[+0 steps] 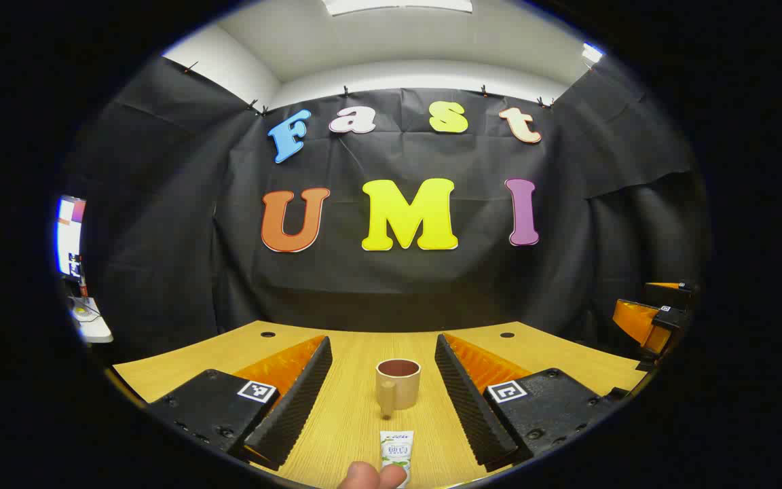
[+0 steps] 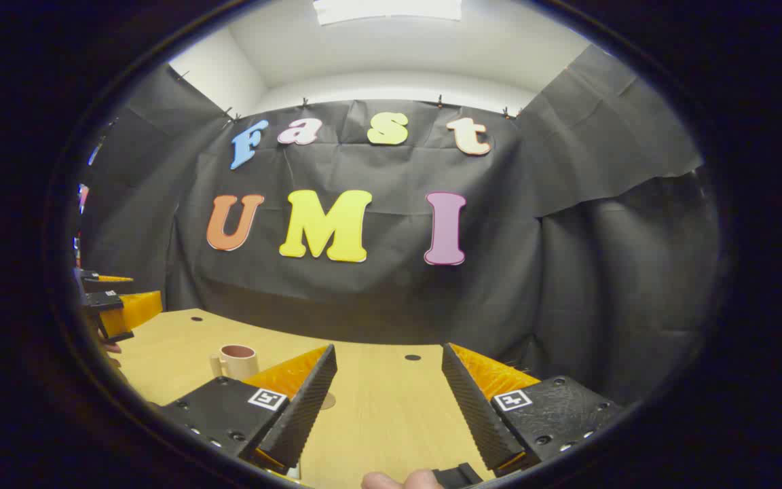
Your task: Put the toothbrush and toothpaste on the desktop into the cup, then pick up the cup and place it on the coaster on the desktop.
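In the left gripper view, a fingertip [image 1: 367,475] shows at the six o'clock edge, touching the near end of a toothpaste tube [image 1: 396,448] that lies flat on the wooden worktop [image 1: 357,407]. The left tool [image 1: 383,401] stands wide, its two fingers spread to either side of the tube and holding nothing. Just beyond the tube, between the fingers and toward twelve o'clock, a beige cup [image 1: 398,384] stands upright with its handle turned toward the camera (its inside looks reddish brown). At three o'clock, off the worktop's far corner, part of the other tool [image 1: 652,319] comes into view. A lit screen [image 1: 69,234] glows at nine o'clock, past the black cloth wall [image 1: 391,285].

In the right gripper view, another fingertip [image 2: 391,481] sits at the six o'clock edge. The right tool [image 2: 387,401] is also wide and grips nothing, with bare worktop [image 2: 384,421] between its fingers. The cup [image 2: 236,362] stands at about ten o'clock from that tool, just beyond its left finger. A small tan round shape [image 2: 326,401] peeks out beside that finger; what it is cannot be told. Farther off at nine o'clock, the left tool [image 2: 109,305] shows at the worktop's edge.
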